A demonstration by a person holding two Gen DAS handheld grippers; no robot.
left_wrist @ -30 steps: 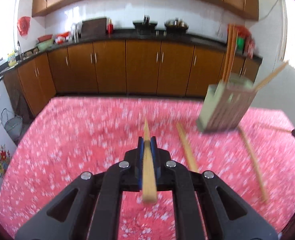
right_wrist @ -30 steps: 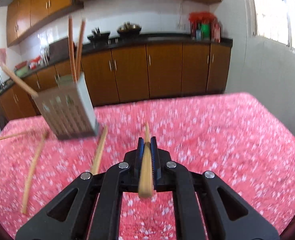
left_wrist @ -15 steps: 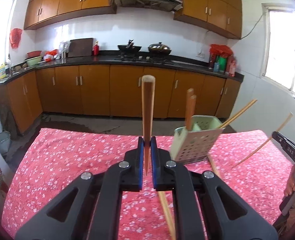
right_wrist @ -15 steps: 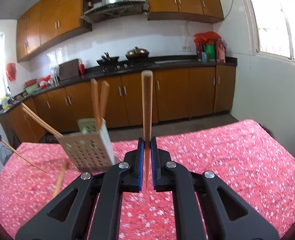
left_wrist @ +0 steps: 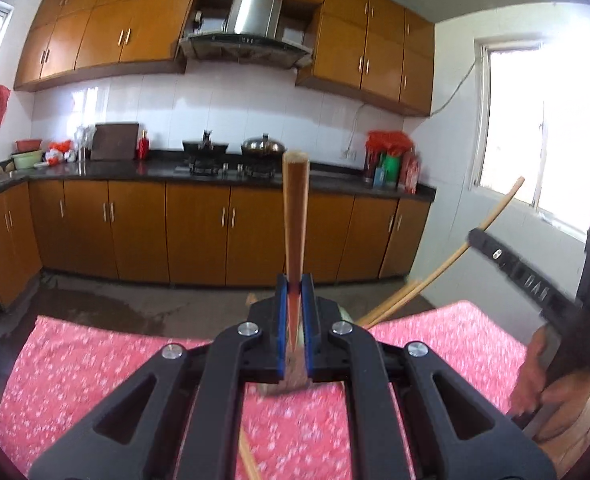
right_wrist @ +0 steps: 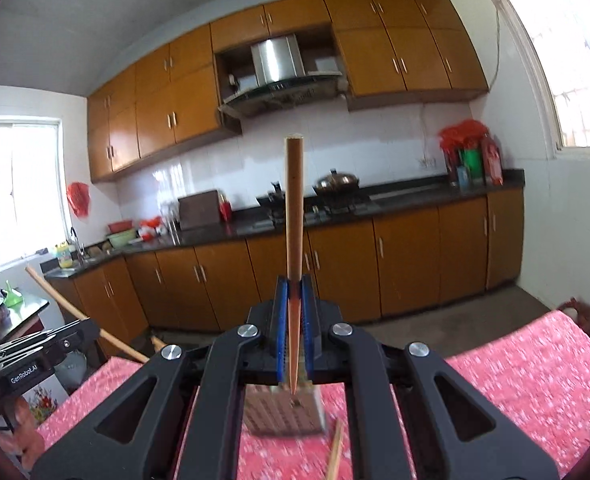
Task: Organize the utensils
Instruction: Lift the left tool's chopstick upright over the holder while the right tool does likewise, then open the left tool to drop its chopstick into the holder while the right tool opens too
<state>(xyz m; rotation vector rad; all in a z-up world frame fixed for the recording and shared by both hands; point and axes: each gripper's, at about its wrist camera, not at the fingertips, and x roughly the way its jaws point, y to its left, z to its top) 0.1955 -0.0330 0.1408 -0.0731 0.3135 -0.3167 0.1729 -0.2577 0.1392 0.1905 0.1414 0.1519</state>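
My left gripper (left_wrist: 294, 316) is shut on a wooden chopstick (left_wrist: 295, 216) that stands upright, thick end up. My right gripper (right_wrist: 294, 316) is shut on another wooden chopstick (right_wrist: 294, 216), also upright, its thin tip low over the perforated utensil holder (right_wrist: 283, 416). The holder is mostly hidden behind the jaws in both views; a sliver of it (left_wrist: 283, 388) shows in the left wrist view. Chopsticks in the holder (left_wrist: 399, 300) lean out to the right. The right gripper with its chopstick (left_wrist: 495, 212) shows at the right of the left wrist view.
A red flowered cloth (left_wrist: 95, 360) covers the table. Loose chopsticks lie on it, one in the left wrist view (left_wrist: 247, 460) and one in the right wrist view (right_wrist: 335, 452). Brown kitchen cabinets (left_wrist: 199, 232) and a window wall (right_wrist: 567, 240) lie beyond the table.
Both grippers have tilted up from the table and risen, turning their chopsticks from flat to upright. The holder has slid from beside the jaws to behind and below them.
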